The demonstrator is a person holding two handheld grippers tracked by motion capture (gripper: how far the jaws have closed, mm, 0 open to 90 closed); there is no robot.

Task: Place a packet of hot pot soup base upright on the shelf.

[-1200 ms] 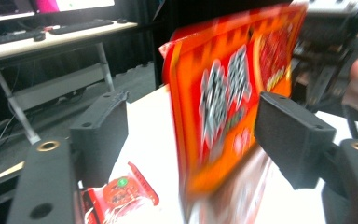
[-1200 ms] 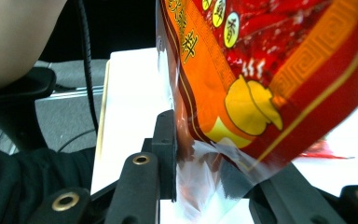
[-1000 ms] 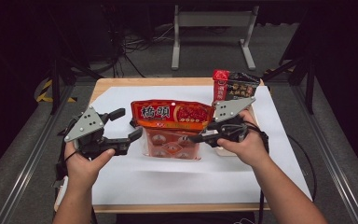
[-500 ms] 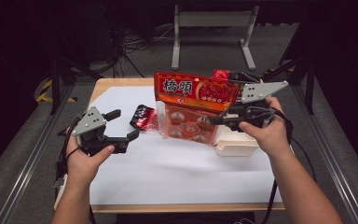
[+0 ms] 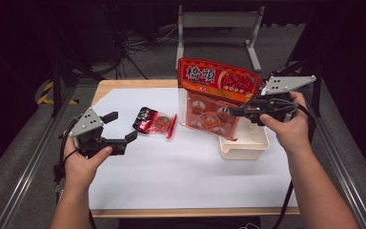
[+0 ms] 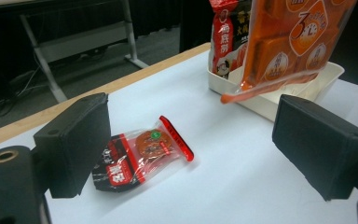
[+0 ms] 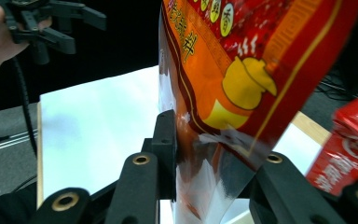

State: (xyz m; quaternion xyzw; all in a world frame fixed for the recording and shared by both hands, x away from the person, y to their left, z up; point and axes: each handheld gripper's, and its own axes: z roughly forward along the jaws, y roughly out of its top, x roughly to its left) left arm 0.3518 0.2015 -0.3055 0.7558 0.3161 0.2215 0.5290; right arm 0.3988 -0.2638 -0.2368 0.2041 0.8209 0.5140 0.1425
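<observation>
- The left gripper (image 5: 119, 130), lower left of the high view, has just been opening its jaws; they stand wide with nothing between them.
- The small red-and-black clear snack packet (image 5: 155, 122) lies flat just right of and beyond it, long axis across the frame, with open white paper (image 5: 181, 176) all round.
- The right gripper (image 5: 236, 112), centre right, clamps the large orange-red pouch (image 5: 217, 98), which hangs upright above the white plastic tray (image 5: 245, 145), its lower edge over the tray's near rim.

Layout on the surface (image 5: 171, 181)

The small packet (image 5: 155, 122) lay near centre; the tray (image 5: 245, 145) sat at its 3 o'clock, the large pouch (image 5: 214, 98) hanging above the tray's 9 o'clock edge.
</observation>
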